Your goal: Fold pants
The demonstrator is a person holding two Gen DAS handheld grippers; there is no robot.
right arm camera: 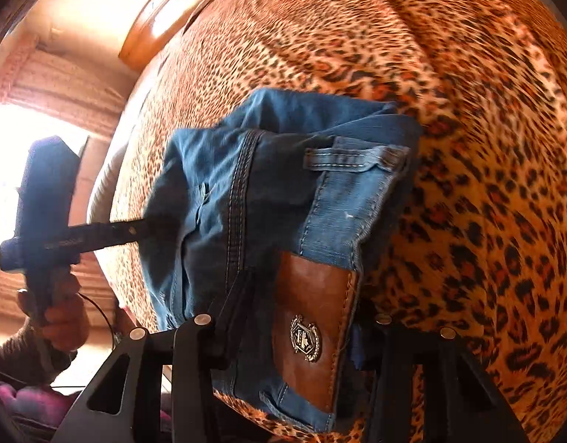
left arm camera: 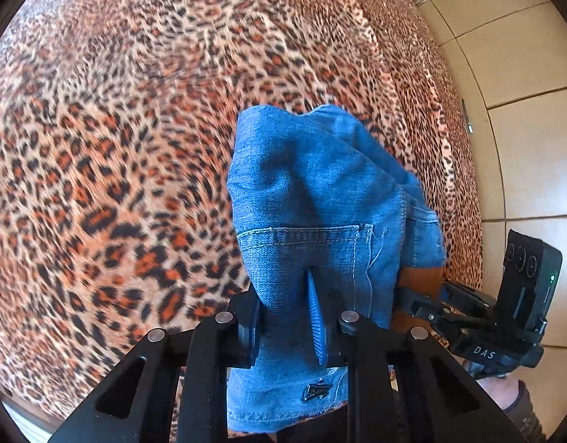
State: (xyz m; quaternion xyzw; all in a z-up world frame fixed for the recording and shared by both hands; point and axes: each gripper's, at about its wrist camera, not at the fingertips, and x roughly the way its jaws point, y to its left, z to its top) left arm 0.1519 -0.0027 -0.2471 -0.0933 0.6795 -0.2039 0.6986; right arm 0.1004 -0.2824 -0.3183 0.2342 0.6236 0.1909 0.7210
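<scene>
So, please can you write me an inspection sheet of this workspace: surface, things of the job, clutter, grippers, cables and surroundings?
Surface: bed cover with leopard print, wrinkled.
Job's things: blue jeans, bunched and gripped at the waistband; brown leather patch with a metal badge faces the right wrist camera.
Clutter: nothing seen on the cover besides the jeans.
Grippers: left gripper is shut on denim near a pocket; right gripper is shut on the waistband at the patch.
Cables: a thin dark cable runs beside the hand that holds the left gripper.
Surroundings: pale tiled floor, a wooden frame, a bright window.
</scene>
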